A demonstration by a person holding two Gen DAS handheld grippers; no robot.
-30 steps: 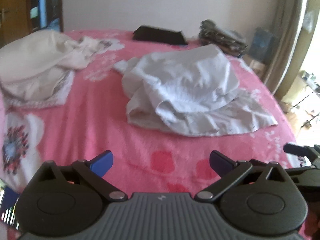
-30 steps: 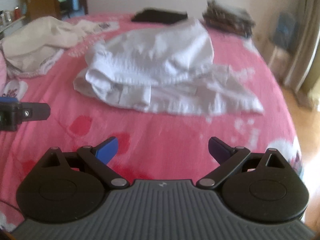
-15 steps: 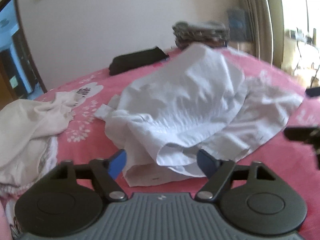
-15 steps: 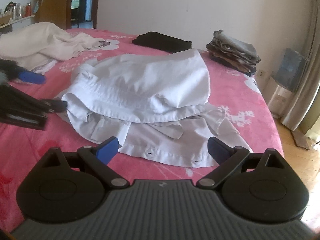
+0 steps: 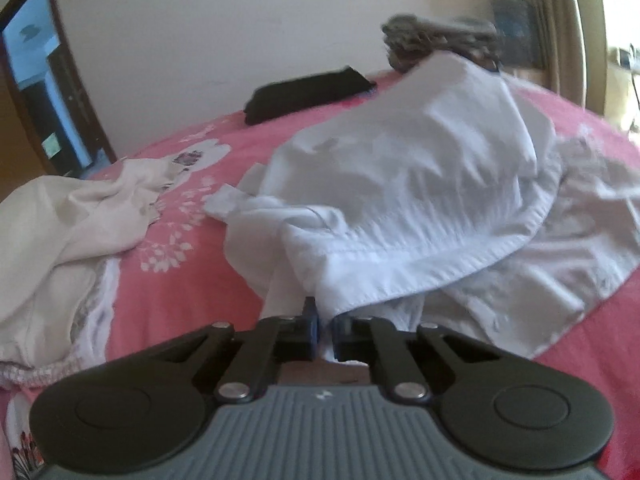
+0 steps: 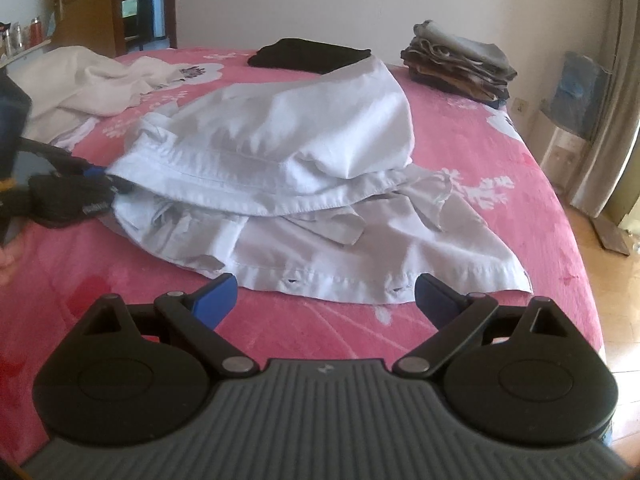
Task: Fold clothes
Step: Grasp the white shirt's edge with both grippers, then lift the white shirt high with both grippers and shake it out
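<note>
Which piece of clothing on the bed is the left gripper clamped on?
The crumpled white shirt mid-bed; the left gripper pinches its near edge.

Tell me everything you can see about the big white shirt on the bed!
The white shirt is a crumpled, thin, woven-looking garment heaped on the pink bedspread. Its hemmed upper layer is folded over a flatter layer with buttonholes along the near edge. The left gripper is shut on one edge; the right gripper is open, just short of it.

Home bedroom: pink floral bed (image 6: 520, 168)
</note>
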